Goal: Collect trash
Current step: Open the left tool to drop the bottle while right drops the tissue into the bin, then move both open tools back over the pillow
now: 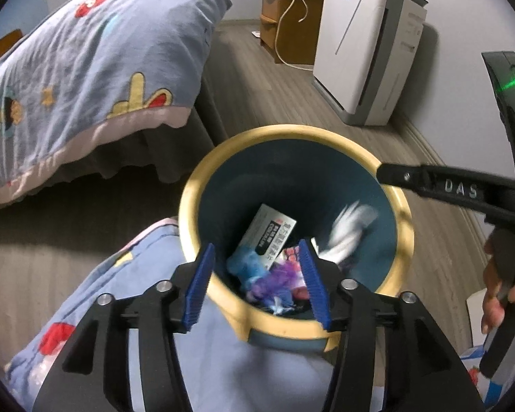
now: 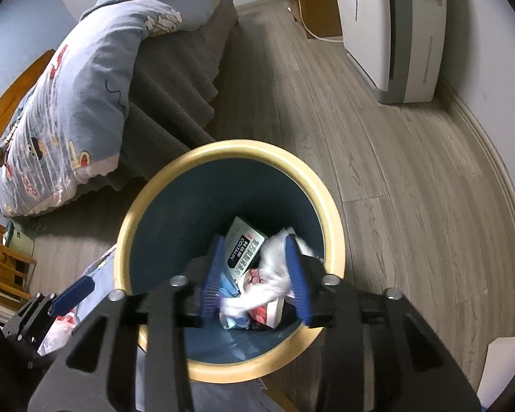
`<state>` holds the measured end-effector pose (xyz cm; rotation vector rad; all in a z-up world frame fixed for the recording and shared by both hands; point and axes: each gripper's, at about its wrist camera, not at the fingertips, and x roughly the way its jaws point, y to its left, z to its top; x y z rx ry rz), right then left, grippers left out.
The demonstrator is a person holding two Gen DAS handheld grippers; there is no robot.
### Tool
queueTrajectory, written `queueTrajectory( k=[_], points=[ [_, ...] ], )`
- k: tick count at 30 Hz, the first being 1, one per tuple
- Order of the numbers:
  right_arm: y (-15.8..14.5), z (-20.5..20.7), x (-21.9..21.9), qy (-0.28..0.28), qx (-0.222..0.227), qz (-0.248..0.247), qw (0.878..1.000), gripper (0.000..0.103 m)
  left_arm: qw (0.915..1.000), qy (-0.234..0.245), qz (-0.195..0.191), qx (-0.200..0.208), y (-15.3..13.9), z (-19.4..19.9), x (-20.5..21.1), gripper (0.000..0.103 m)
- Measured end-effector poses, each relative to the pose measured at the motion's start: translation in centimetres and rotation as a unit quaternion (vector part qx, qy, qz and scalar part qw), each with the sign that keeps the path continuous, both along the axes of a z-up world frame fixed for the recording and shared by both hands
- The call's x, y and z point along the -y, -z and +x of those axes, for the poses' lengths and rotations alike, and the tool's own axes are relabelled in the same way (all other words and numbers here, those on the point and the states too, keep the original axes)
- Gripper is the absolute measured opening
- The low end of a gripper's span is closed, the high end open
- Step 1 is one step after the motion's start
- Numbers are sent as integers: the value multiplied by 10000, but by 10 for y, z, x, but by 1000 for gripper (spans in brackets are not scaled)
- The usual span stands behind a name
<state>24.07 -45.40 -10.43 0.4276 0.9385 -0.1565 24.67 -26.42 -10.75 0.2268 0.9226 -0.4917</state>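
Observation:
A trash bin with a yellow rim and a dark blue inside stands on the floor. It holds a white box with a black label and blue and purple crumpled scraps. My left gripper is open over the bin's near rim, its pads touching nothing. My right gripper hangs open above the bin. A blurred white tissue is loose between its pads. The tissue shows inside the bin, below one right finger.
A bed with a blue cartoon quilt lies to the left, and part of the quilt trails on the floor by the bin. A white air purifier and a wooden nightstand stand behind. A hand shows at the right.

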Motion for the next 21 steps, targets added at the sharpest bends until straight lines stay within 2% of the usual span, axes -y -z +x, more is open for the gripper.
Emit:
queueTrajectory(
  k=[3,5,10,15,21],
  points=[
    [-9,-2,-3,-14,128,-34,9999,60,9999,-32,22,134,-8,-9,-9,66],
    [-15,-4,-5,-42,213,-50,9998,68,9996,-53,65,259,-15,-18,-17,76],
    [-35,-17,-16,-142,453,-109,9988,89,9986,-265,16,451,-36,-44,-48,88],
    [-64,-34,-43,-378,695,-173,9967,97,9961,-622,53,618,-61,-71,-91,92],
    [-97,-63,-92,-699,967,-117,9928,97,9920,-974,119,788,-90,-109,-146,94]
  ],
)
